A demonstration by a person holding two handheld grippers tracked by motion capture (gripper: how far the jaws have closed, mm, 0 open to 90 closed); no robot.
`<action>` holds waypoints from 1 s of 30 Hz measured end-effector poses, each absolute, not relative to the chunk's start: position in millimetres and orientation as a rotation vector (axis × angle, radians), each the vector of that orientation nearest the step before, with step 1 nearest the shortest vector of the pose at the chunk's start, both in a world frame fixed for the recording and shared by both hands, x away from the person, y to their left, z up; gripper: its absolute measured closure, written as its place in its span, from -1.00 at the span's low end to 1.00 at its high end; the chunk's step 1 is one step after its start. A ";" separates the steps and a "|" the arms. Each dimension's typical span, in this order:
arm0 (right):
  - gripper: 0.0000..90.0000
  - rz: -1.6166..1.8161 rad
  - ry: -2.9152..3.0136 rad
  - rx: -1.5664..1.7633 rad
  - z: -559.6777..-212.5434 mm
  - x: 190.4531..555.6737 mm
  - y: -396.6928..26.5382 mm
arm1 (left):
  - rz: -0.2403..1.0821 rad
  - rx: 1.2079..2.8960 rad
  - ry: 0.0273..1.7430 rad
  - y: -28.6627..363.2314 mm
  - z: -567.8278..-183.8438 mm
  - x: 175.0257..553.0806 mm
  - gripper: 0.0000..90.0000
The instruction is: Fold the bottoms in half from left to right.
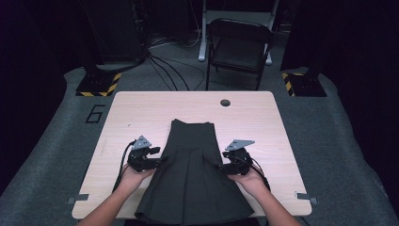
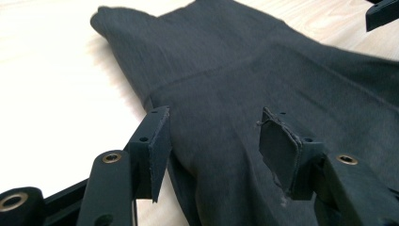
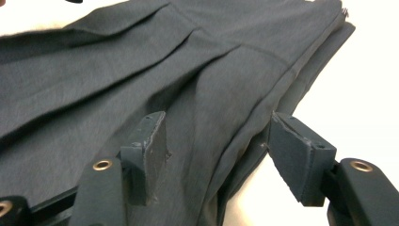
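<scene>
A dark pleated skirt (image 1: pixel 190 169) lies flat on the light wooden table (image 1: pixel 141 108), waistband at the far end, hem hanging at the near edge. My left gripper (image 1: pixel 159 161) is at the skirt's left edge and my right gripper (image 1: pixel 219 167) at its right edge. In the left gripper view the skirt (image 2: pixel 244 89) lies under the left gripper (image 2: pixel 214 141), whose pads stand apart above the cloth without pinching it. From the right gripper view, the right gripper (image 3: pixel 221 150) straddles the skirt's (image 3: pixel 141 70) folded side edge, pads clear of the fabric.
A round cable hole (image 1: pixel 225 102) sits in the table's far middle. Behind the table stand a dark folding chair (image 1: pixel 239 47), floor cables and two stand bases with yellow-black tape (image 1: pixel 99 84). Bare tabletop lies left, right and beyond the skirt.
</scene>
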State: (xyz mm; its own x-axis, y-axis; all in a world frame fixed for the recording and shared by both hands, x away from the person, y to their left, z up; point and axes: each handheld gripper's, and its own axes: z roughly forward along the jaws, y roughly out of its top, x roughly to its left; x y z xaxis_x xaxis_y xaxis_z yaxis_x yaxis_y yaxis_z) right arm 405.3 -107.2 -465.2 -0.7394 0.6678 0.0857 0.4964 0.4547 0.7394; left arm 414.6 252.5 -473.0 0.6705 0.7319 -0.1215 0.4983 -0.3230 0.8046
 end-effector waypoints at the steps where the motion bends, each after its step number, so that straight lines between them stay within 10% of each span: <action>1: -0.15 1.146 2.487 1.002 -463.2 408.7 -105.9 | 0.327 1.972 0.967 251.0 -471.9 416.9 -0.03; 15: 0.07 1.104 2.416 1.066 -455.0 475.9 -89.2 | 0.373 1.961 1.002 242.0 -452.8 466.5 -0.06; 30: -0.15 0.996 2.389 1.171 -482.8 519.3 -67.4 | 0.376 1.971 1.069 230.5 -488.8 498.6 -0.07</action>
State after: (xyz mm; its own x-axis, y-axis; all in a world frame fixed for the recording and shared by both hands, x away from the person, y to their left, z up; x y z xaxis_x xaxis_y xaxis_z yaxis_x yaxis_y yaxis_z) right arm 519.3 -67.4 -482.8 -0.6230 0.7815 0.0333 0.5738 0.4276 0.6985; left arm 498.6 230.5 -488.8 0.5910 0.7973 -0.1225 0.5450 -0.2826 0.7894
